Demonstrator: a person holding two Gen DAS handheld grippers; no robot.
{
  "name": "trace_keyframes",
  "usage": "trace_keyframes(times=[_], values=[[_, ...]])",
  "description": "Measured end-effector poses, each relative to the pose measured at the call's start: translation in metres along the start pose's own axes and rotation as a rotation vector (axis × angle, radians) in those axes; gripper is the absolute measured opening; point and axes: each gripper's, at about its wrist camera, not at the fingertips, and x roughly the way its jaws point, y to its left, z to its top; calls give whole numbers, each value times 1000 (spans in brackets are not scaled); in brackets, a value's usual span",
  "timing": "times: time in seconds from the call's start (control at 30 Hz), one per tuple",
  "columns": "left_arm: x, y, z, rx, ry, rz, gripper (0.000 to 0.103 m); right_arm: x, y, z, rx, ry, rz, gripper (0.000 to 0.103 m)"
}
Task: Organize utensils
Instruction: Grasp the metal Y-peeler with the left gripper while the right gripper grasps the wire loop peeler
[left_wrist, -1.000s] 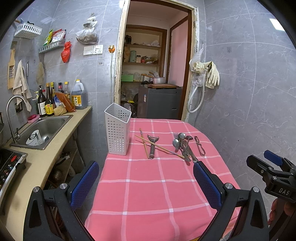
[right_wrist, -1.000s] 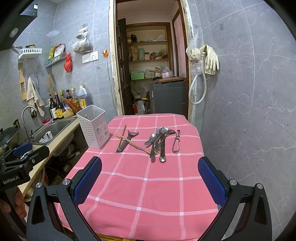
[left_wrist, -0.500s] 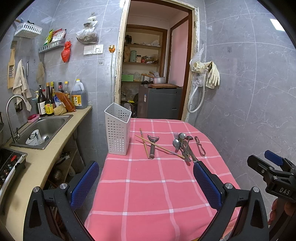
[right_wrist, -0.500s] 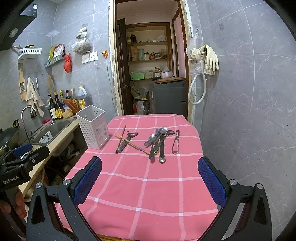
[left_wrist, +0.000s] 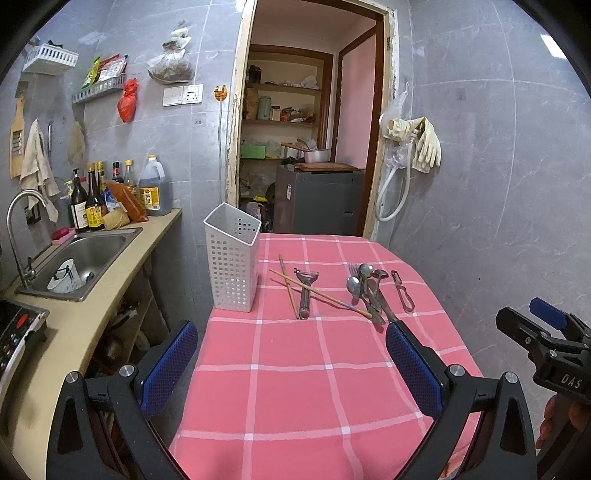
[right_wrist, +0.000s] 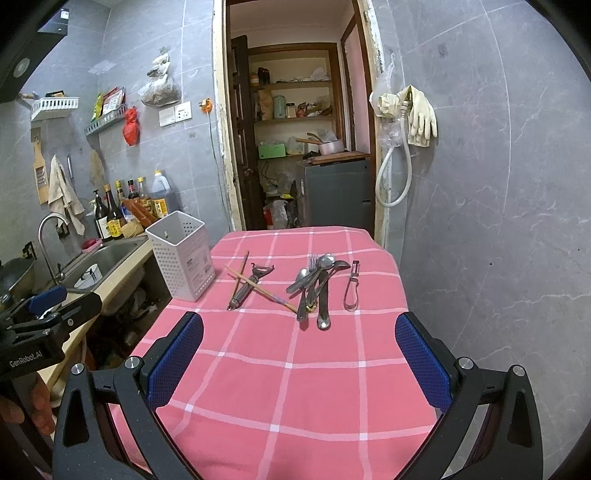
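Observation:
A white perforated utensil holder (left_wrist: 232, 262) (right_wrist: 183, 254) stands at the left edge of a table with a pink checked cloth (left_wrist: 295, 373) (right_wrist: 291, 369). Beside it lie two chopsticks (left_wrist: 288, 286) (right_wrist: 242, 271), a metal peeler (left_wrist: 305, 291) (right_wrist: 249, 284), a heap of spoons and a fork (left_wrist: 364, 288) (right_wrist: 314, 282), and a second peeler (left_wrist: 403, 291) (right_wrist: 351, 288). My left gripper (left_wrist: 291, 365) and right gripper (right_wrist: 299, 358) are both open and empty, held above the near part of the table, well short of the utensils.
A counter with a steel sink (left_wrist: 79, 258), a tap and several bottles (left_wrist: 88, 206) runs along the left. An open doorway (left_wrist: 306, 147) with shelves lies behind the table. A grey tiled wall with hanging gloves (left_wrist: 424, 144) is on the right.

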Motion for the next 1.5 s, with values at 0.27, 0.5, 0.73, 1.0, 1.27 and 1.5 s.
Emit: trace_keyframes(times=[0.27,0.5,0.73,1.0,1.27,1.5], values=[[30,3,21,28,-24,-13,103,31,1,17,41,-28,-27,102],[67,3,49,54,-73,-71,103,60,0,39,58,-65,-66,102],[106,-5,73,87,-111,-137,103,93,-4,66,50,-100,-101,102],[156,-20,96,89,-135,-165,103,137,-23,98,5,-124,-123,102],[222,-47,99,78,-85,-130,103,213,-61,108,8,-62,-100,102],[269,-62,80,39,42,-32,103,289,-91,93,27,85,-38,102]])
